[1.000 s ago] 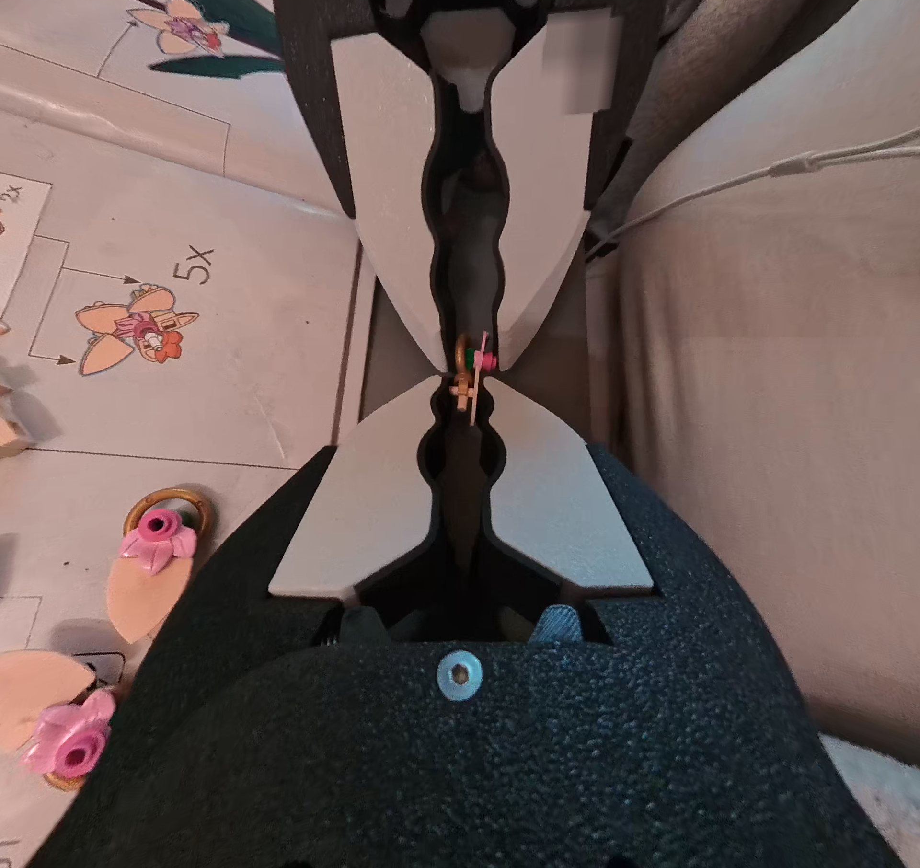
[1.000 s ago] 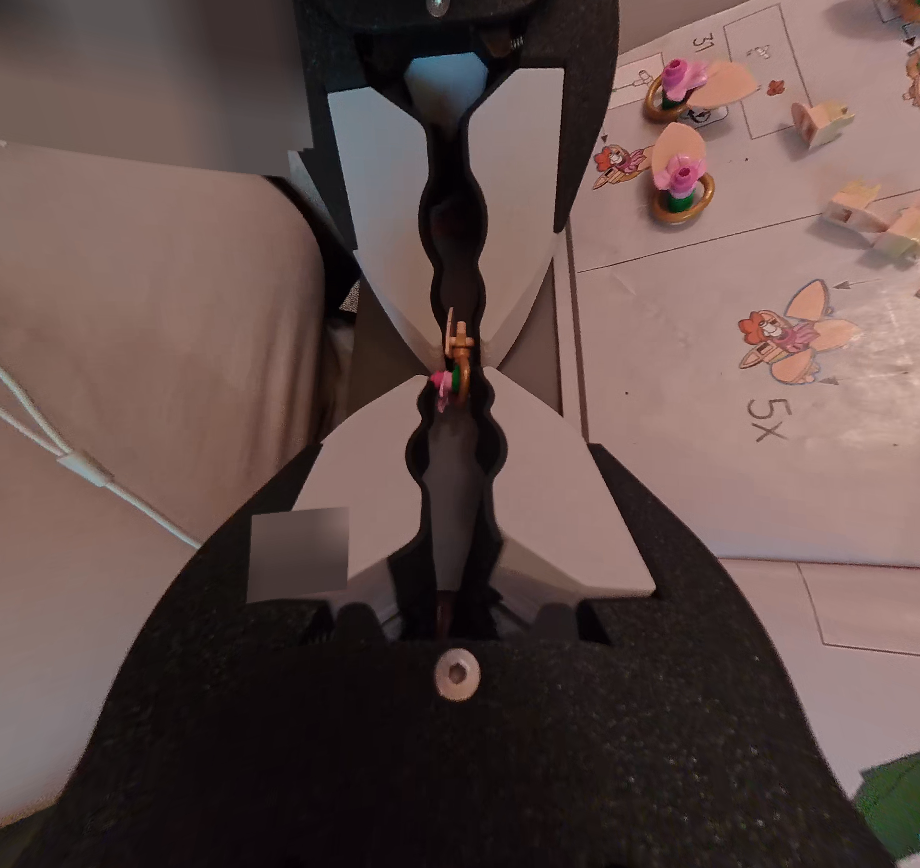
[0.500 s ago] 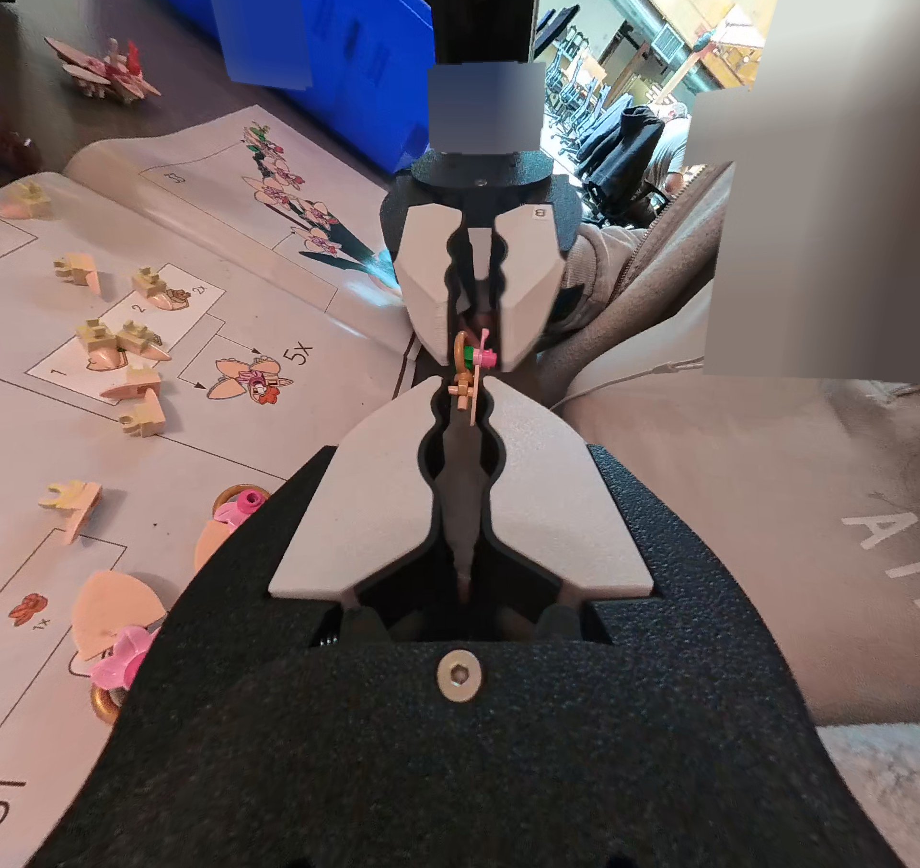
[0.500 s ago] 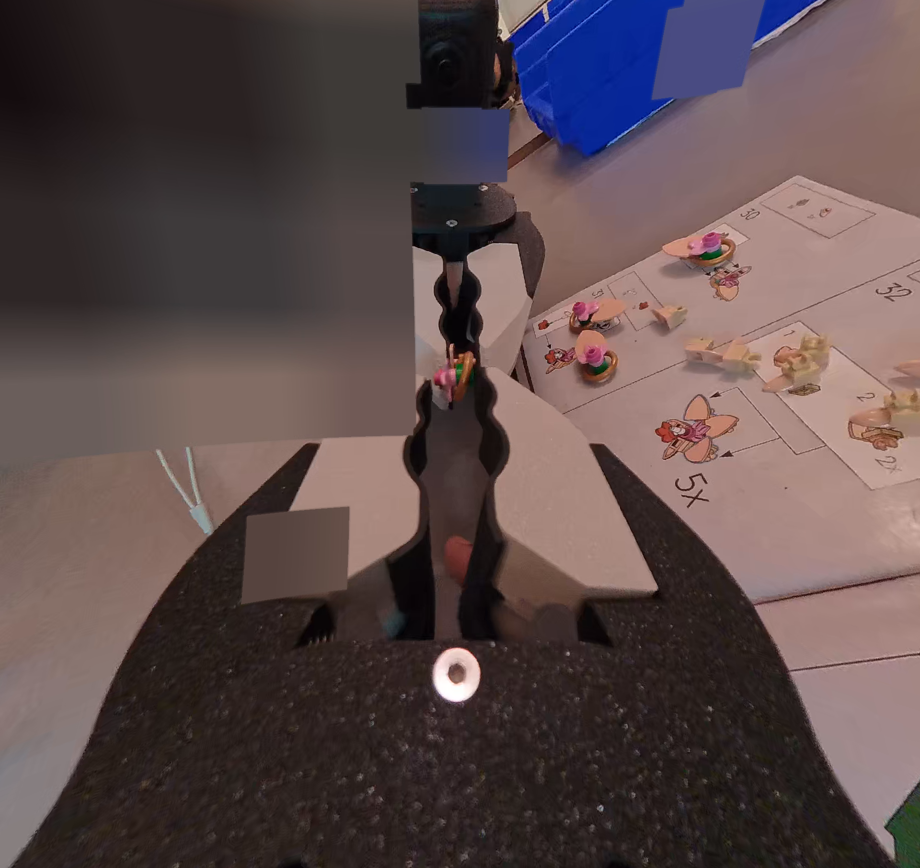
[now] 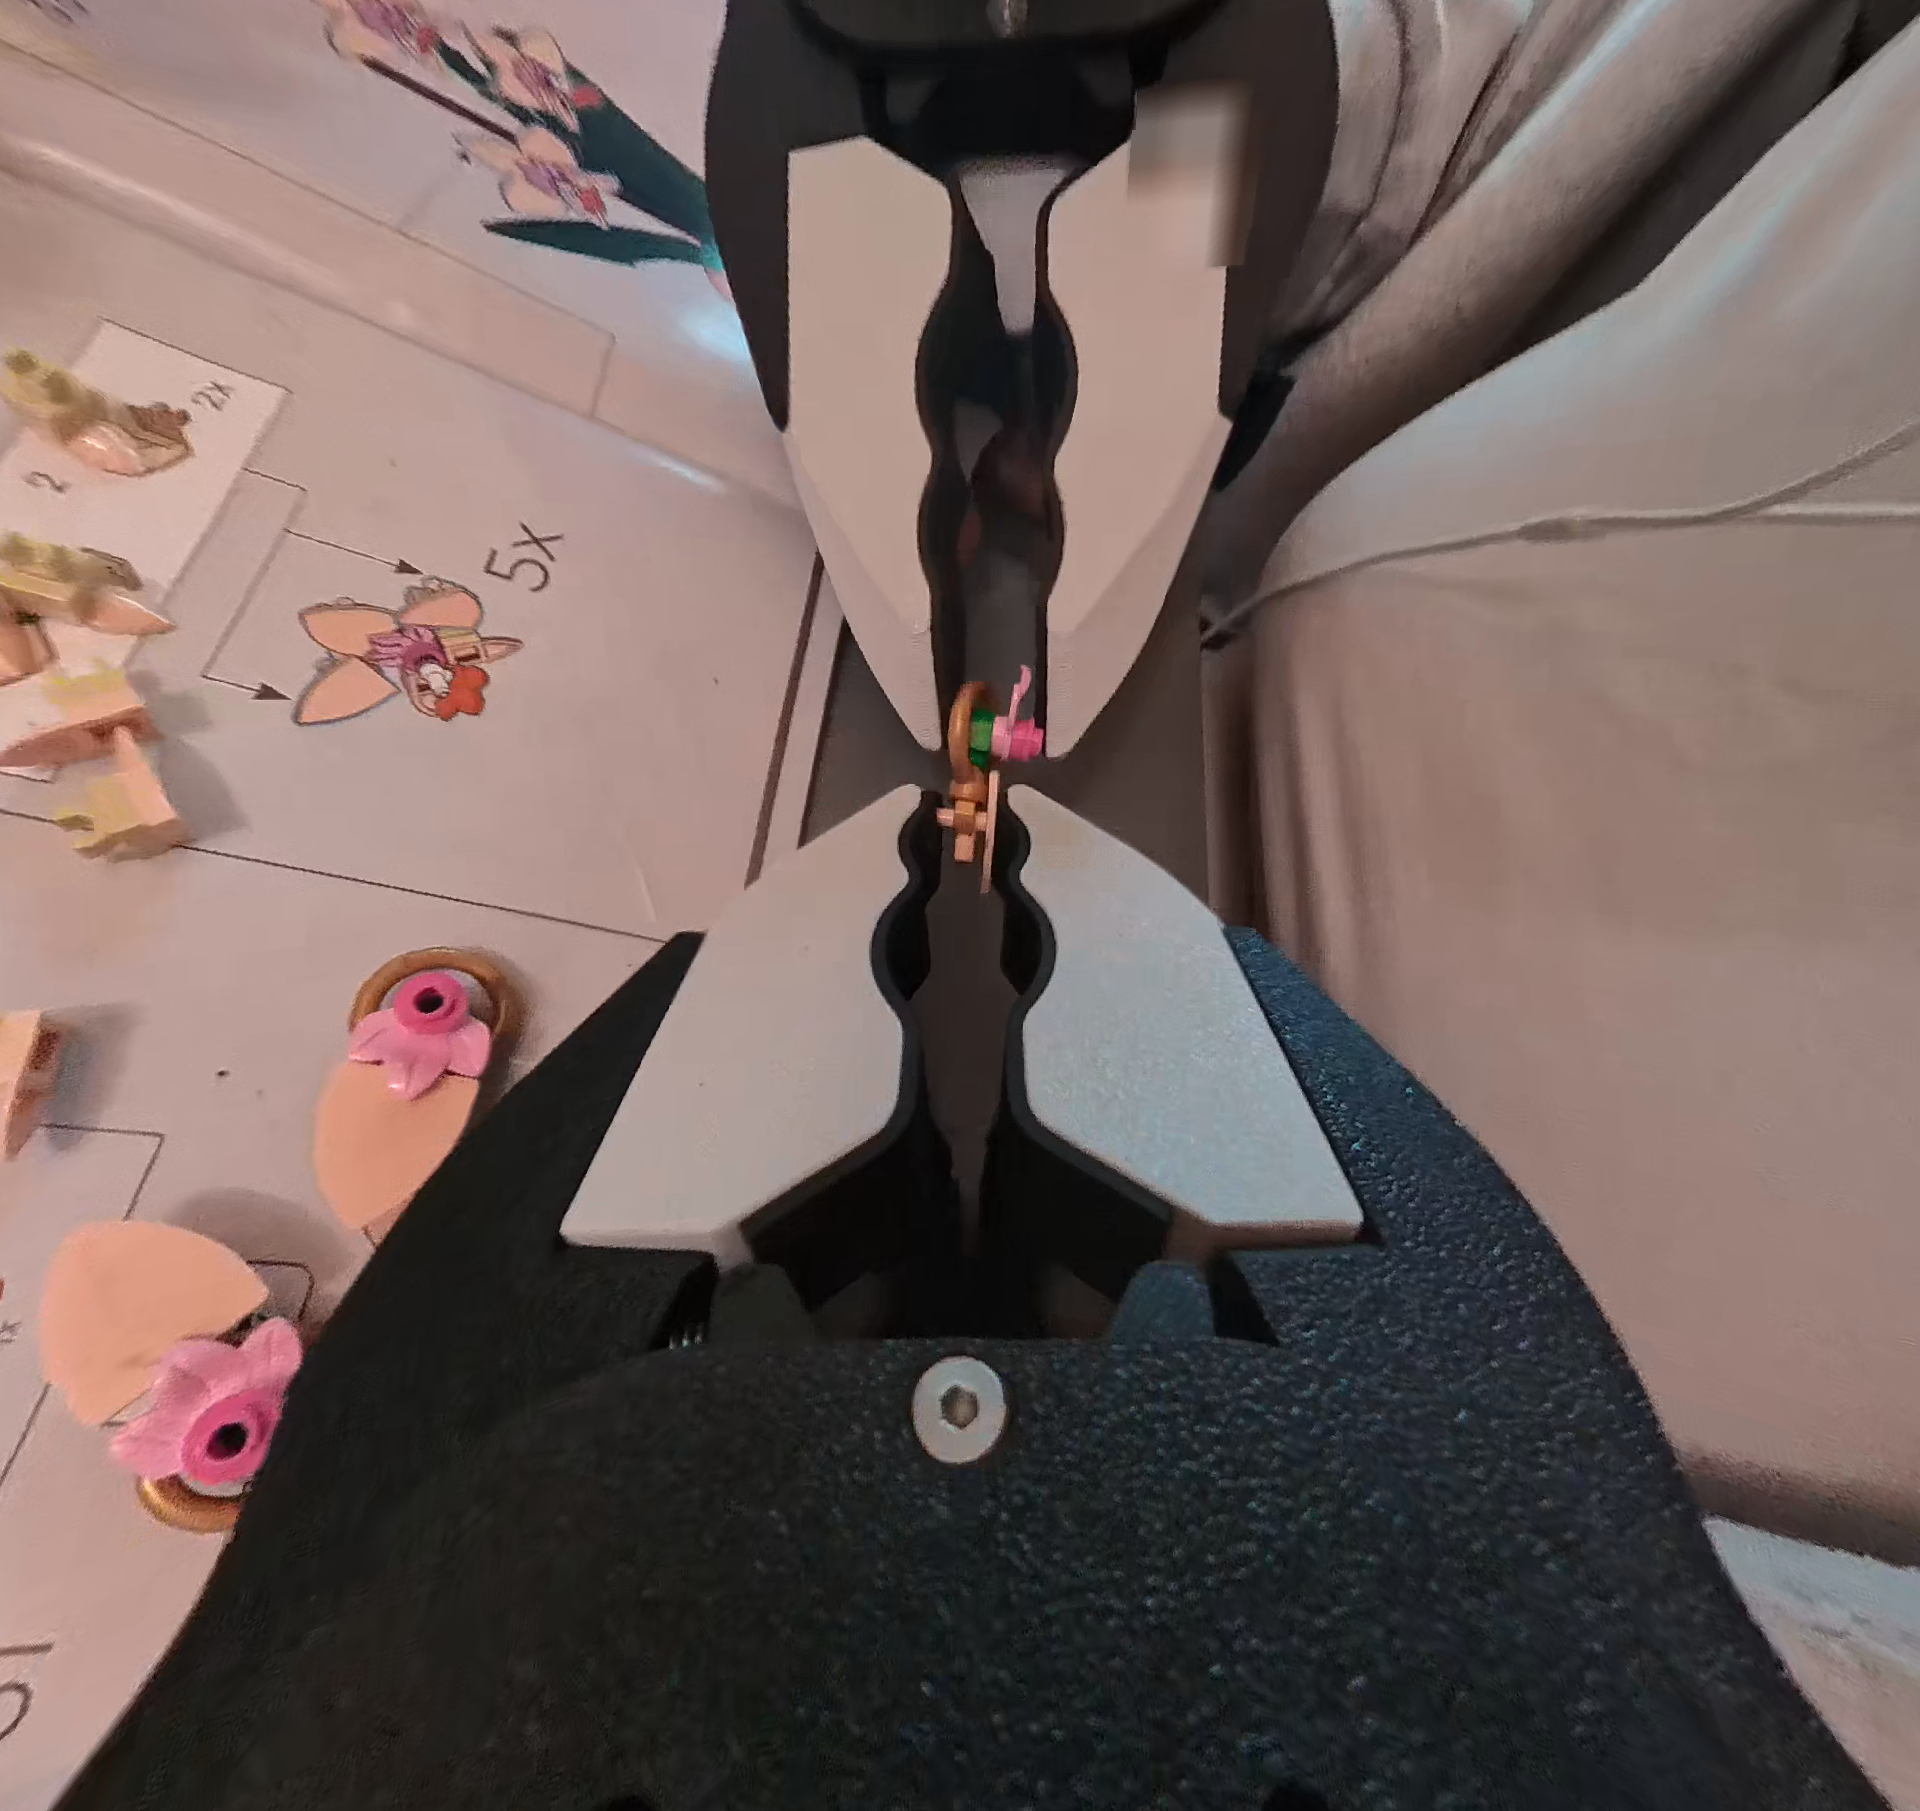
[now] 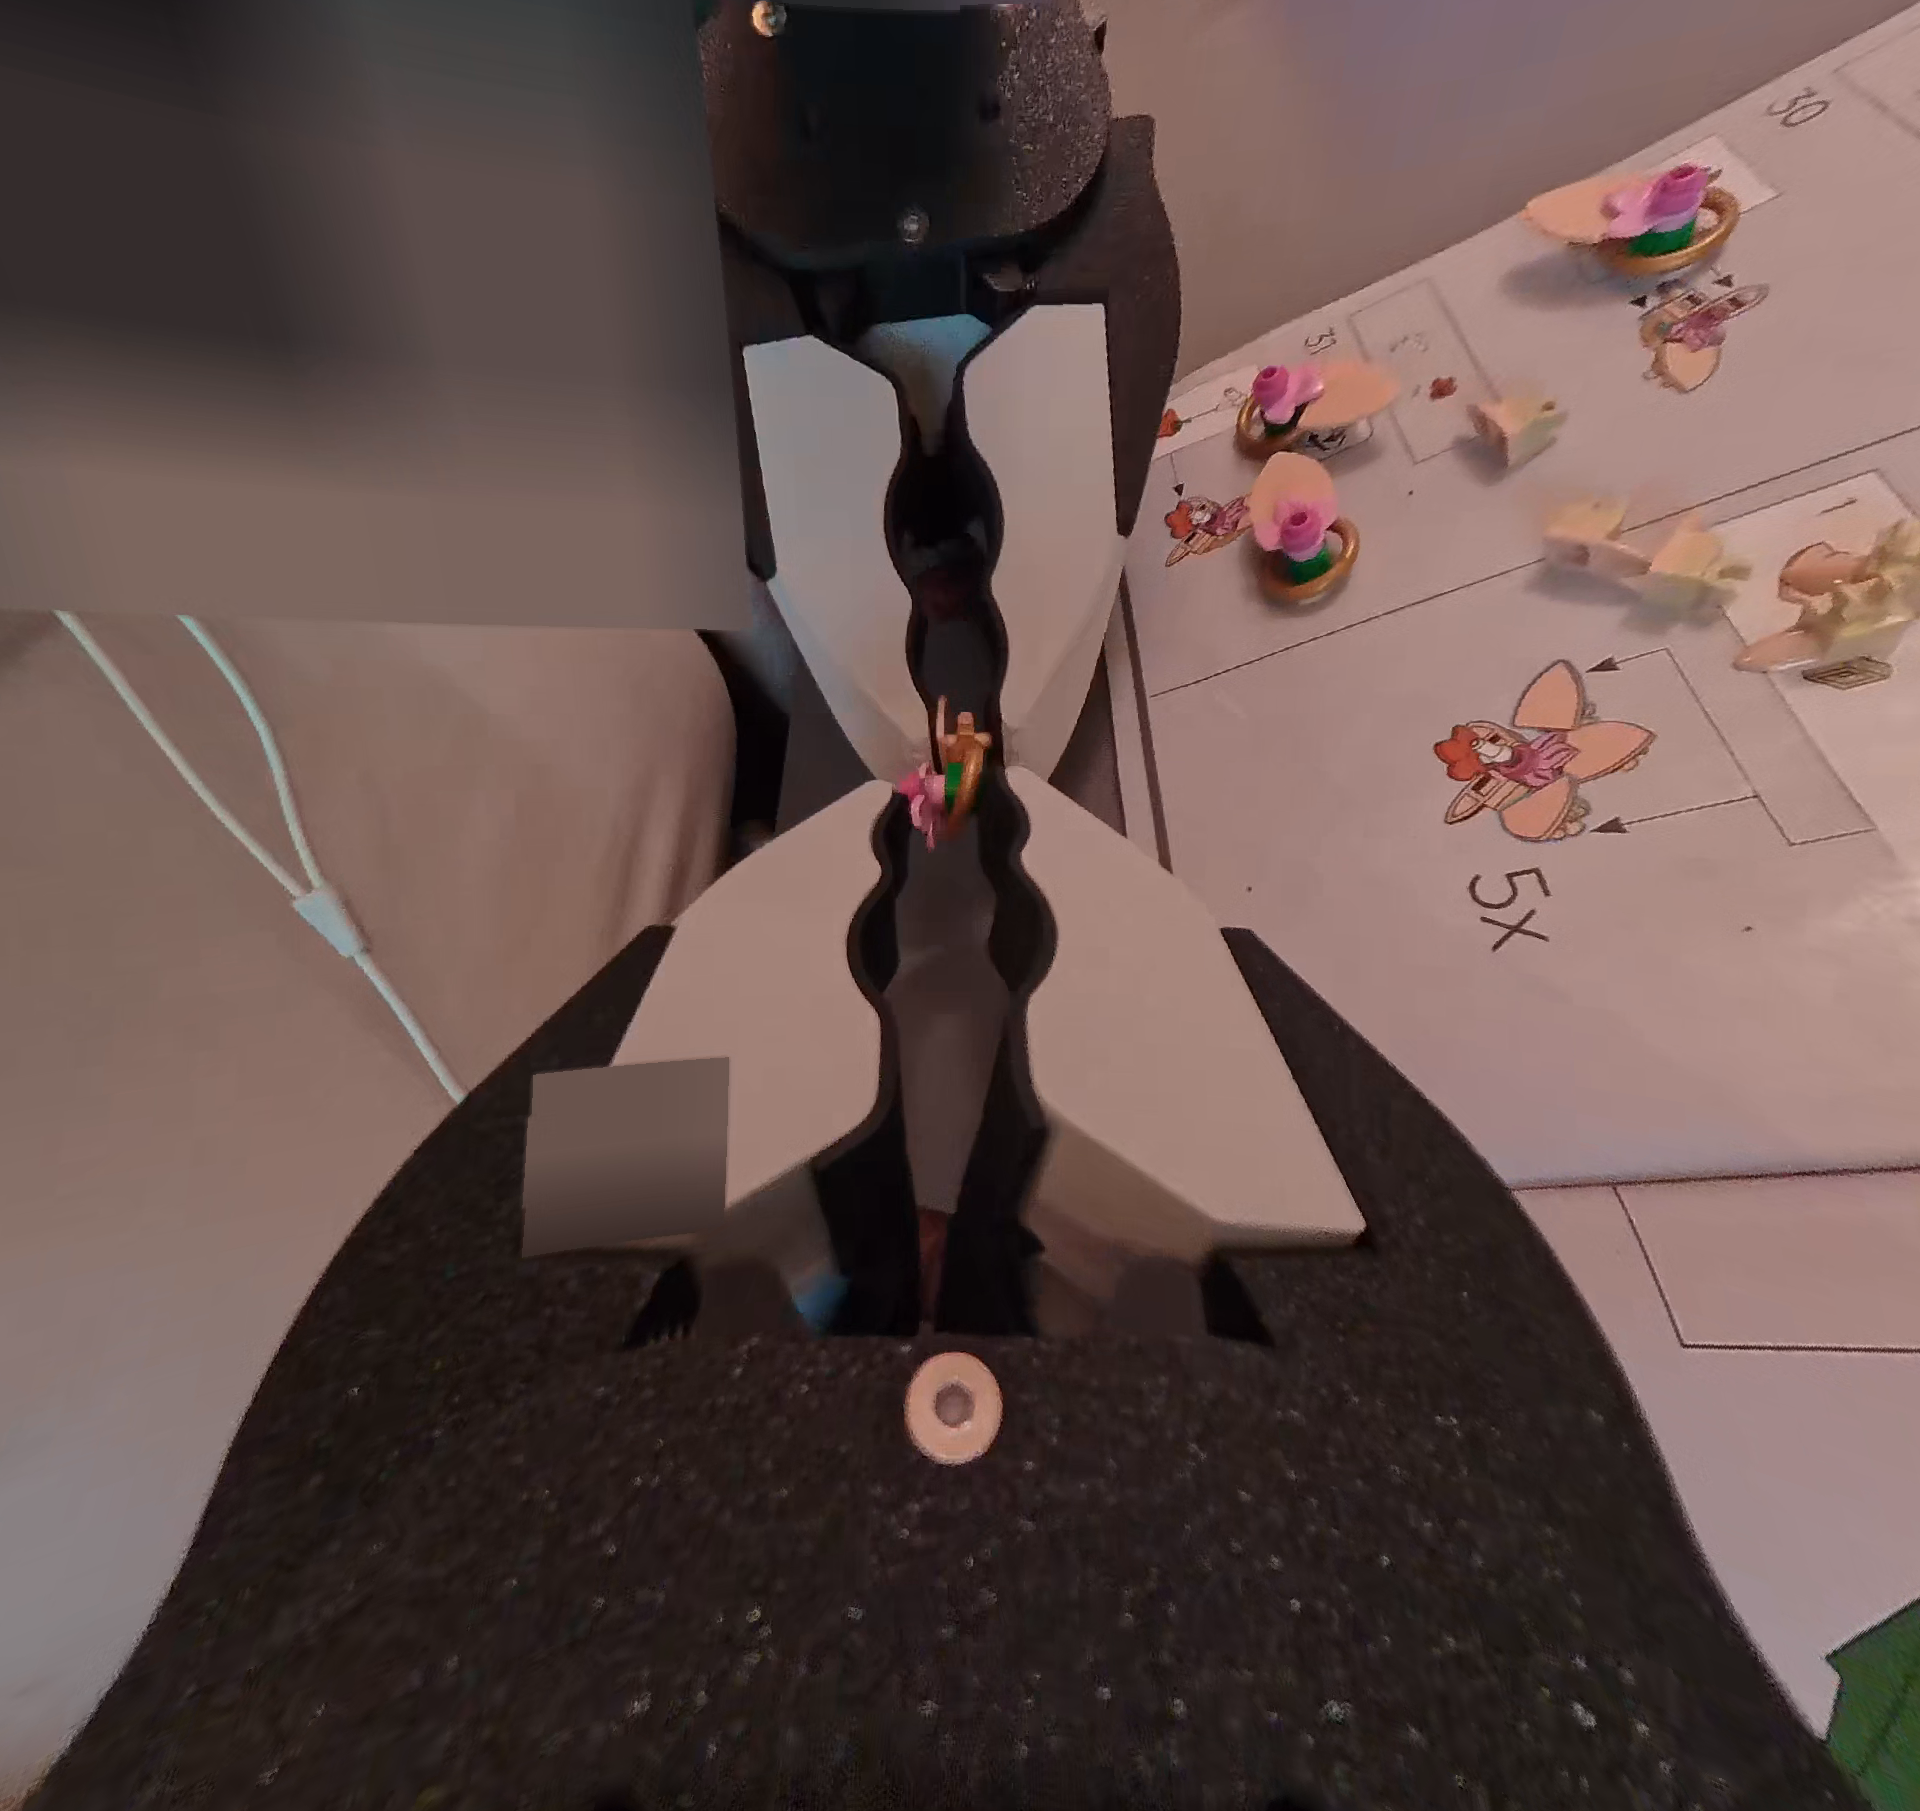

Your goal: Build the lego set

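My two grippers meet tip to tip above the edge of the instruction booklet (image 5: 499, 826). My left gripper (image 5: 968, 811) is shut on a small tan petal piece (image 5: 977, 826). My right gripper (image 5: 989, 748) comes from the far side, shut on a gold ring with a green stud and pink flower (image 5: 1003, 731). The tan piece touches the ring. In the right wrist view my right gripper (image 6: 948, 790) pinches the flower ring (image 6: 940, 793), and the left gripper (image 6: 964, 738) holds the tan piece (image 6: 964, 727) against it.
On the booklet (image 6: 1351, 982) lie finished petal-and-flower rings (image 5: 421, 1034) (image 5: 197, 1429) (image 6: 1299, 535) and several loose tan pieces (image 5: 114, 795) (image 6: 1517, 421). A person's beige clothing (image 5: 1558, 930) with a white cord (image 6: 312, 888) fills the other side. Left and right tips are no more than a few centimetres apart.
Half a second ago both views were tilted up with the grippers farther apart; now they are low over the booklet and close again. Both stay shut on their pieces.
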